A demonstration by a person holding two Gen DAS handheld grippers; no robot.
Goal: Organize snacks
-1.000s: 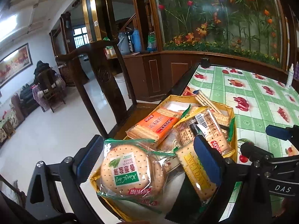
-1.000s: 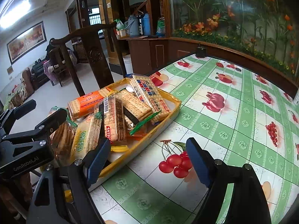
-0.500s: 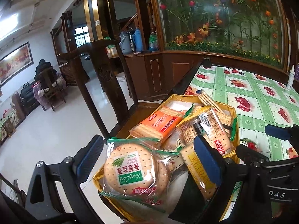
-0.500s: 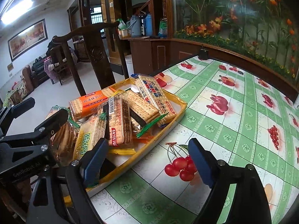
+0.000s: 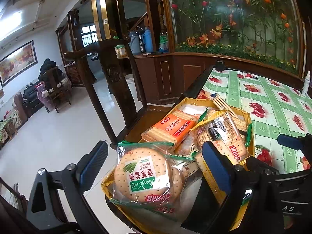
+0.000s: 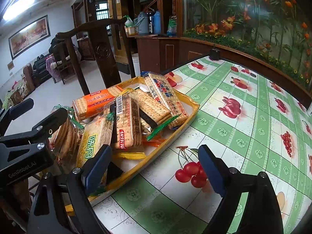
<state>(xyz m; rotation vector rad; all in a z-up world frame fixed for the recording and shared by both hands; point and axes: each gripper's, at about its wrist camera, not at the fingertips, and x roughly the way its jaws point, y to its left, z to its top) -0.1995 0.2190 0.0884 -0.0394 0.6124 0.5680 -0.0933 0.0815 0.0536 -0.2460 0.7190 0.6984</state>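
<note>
Right at the table's corner, a yellow tray (image 6: 171,136) sits heaped with biscuit packets on the green fruit-print tablecloth (image 6: 243,132). From the left wrist view, the left gripper (image 5: 154,162) hangs wide open and holds nothing, its blue-padded fingers standing either side of the round-biscuit packet (image 5: 144,177) with the green label, which lies at the near end of the tray; I cannot tell whether either pad touches the wrapper. Behind that packet lies the orange cracker packet (image 5: 173,127), and beside it a barcode-marked cracker packet (image 5: 224,134) tilts across the pile. From the right wrist view, the right gripper (image 6: 154,167) is also spread wide and empty, one finger over the tray's near edge by a green-lettered cracker packet (image 6: 95,142), the other over the printed cherries (image 6: 191,173) on the cloth. A blue-and-red labelled packet (image 6: 165,97) rests along the tray's far side. A dark wooden chair (image 6: 101,52) stands just beyond the tray.
</note>
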